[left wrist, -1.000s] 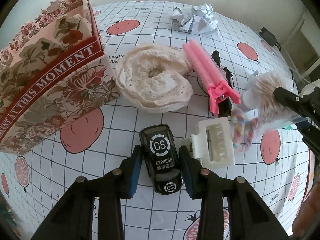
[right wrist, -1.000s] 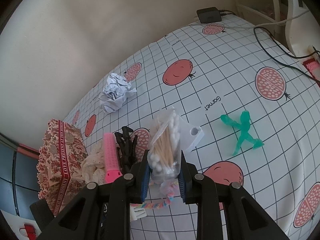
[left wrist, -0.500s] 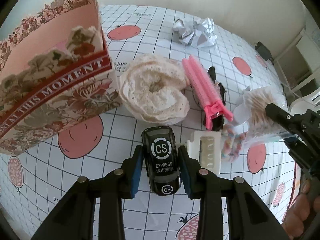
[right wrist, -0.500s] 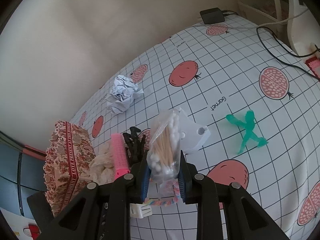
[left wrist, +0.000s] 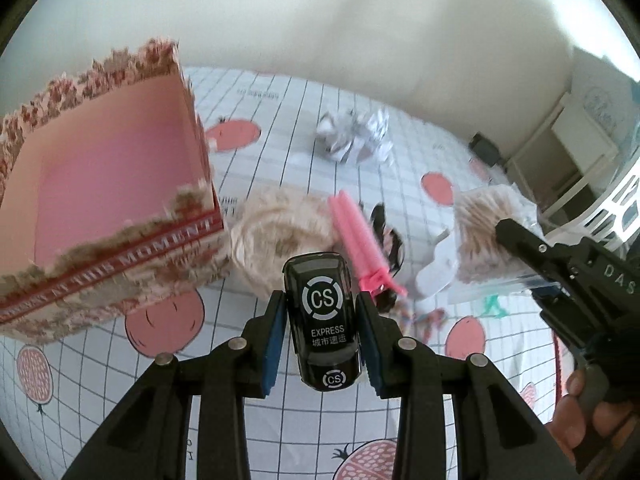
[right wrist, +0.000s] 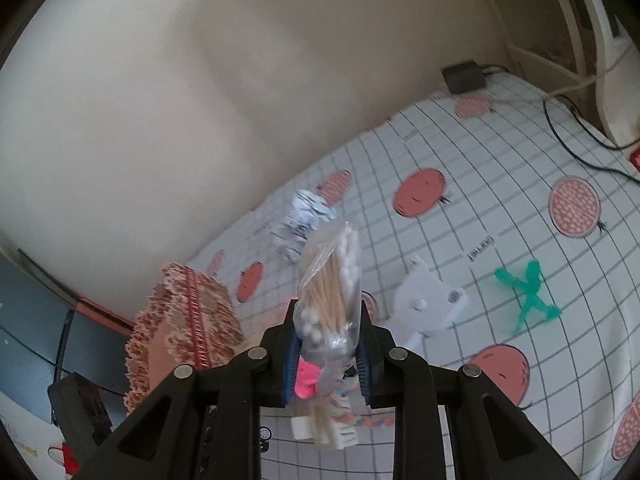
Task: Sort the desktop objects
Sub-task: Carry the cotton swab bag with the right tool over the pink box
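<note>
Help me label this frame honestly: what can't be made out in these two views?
- Floral box floor, left wrist view: near wall hides it; print blurred.
- Items under the swab bag, right wrist view: bag and right gripper cover most of them.
- Black clip, left wrist view: pink clip crosses it; blurred.
- Paper ball: motion-blurred in both views.

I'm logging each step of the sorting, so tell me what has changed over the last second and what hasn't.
Both grippers have risen with their loads. The left gripper has lifted the black toy car off the tablecloth and tipped up, towards the floral box. The right gripper has raised the bag of cotton swabs. Both grips are unchanged. The crumpled paper, pink clip and green figure lie where they were.
</note>
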The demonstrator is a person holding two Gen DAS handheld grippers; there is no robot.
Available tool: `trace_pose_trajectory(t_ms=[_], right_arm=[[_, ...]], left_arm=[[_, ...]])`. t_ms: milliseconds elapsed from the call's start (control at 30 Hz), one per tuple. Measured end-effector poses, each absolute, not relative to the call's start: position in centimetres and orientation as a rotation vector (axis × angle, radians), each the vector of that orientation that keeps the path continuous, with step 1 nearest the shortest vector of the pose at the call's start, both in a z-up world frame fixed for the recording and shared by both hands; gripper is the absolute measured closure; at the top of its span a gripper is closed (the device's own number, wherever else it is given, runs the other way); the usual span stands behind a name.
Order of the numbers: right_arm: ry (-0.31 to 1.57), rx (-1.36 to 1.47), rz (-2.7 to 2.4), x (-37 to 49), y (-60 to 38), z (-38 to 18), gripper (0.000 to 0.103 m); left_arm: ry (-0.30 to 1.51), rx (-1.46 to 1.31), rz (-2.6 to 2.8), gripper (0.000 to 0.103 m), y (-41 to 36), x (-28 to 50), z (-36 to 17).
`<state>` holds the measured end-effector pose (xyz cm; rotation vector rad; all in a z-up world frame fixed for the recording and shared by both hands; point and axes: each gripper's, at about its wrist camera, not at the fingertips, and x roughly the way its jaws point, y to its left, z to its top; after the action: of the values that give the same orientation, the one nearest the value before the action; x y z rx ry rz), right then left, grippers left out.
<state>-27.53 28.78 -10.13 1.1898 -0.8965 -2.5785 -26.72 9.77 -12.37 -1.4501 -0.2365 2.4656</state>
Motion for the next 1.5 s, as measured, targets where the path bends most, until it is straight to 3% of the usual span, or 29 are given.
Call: trace_pose_trajectory(t_ms=[633, 1500], right_arm=[[-0.791, 0.849, -2.55, -25.9, 24.1, -6.0, 0.077], [-0.645, 0.762, -2.43, -24.8, 15.3, -4.3, 0.077]], left_arm=[[-0.458, -0.995, 2.615, 0.069, 4.4, -25.8, -5.6], [-0.904, -1.02, 2.819, 0.069, -9.7, -25.4, -6.1]])
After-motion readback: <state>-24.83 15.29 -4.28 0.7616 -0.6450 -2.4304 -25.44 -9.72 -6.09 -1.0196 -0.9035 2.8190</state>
